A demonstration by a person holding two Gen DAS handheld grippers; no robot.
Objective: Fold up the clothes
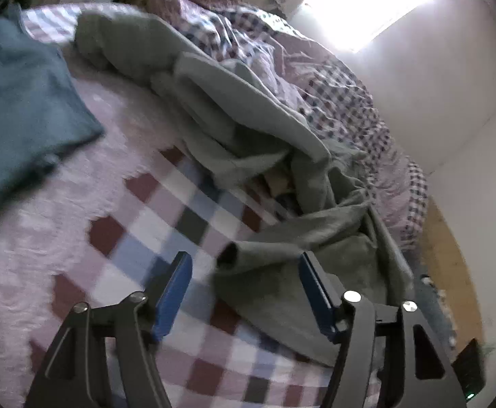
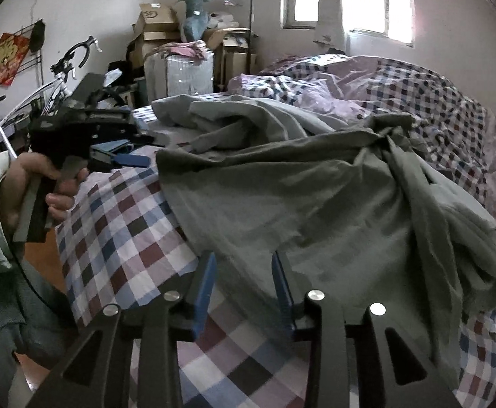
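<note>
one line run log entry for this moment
phase: reaching | left gripper: open, at sleeve cuff | right gripper: open, around hem | grey-green garment: crumpled on checked bedsheet

A crumpled garment point(image 2: 316, 187) lies on the bed sheet point(image 2: 118, 238), with a bunched quilt point(image 2: 418, 91) behind it against the wall. In the left wrist view a folded cloth point(image 1: 20, 102) lies on the sheet to the garment's left. Beyond the bed's far end stand stacked boxes point(image 2: 159, 30), with a bicycle point(image 2: 54, 81) to their left.

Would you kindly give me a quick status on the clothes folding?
Left tool open, empty. Right tool open, garment edge between its fingers, not clamped. Grey-green garment crumpled, unfolded on checkered bedsheet. Teal cloth lies off to the side.
</note>
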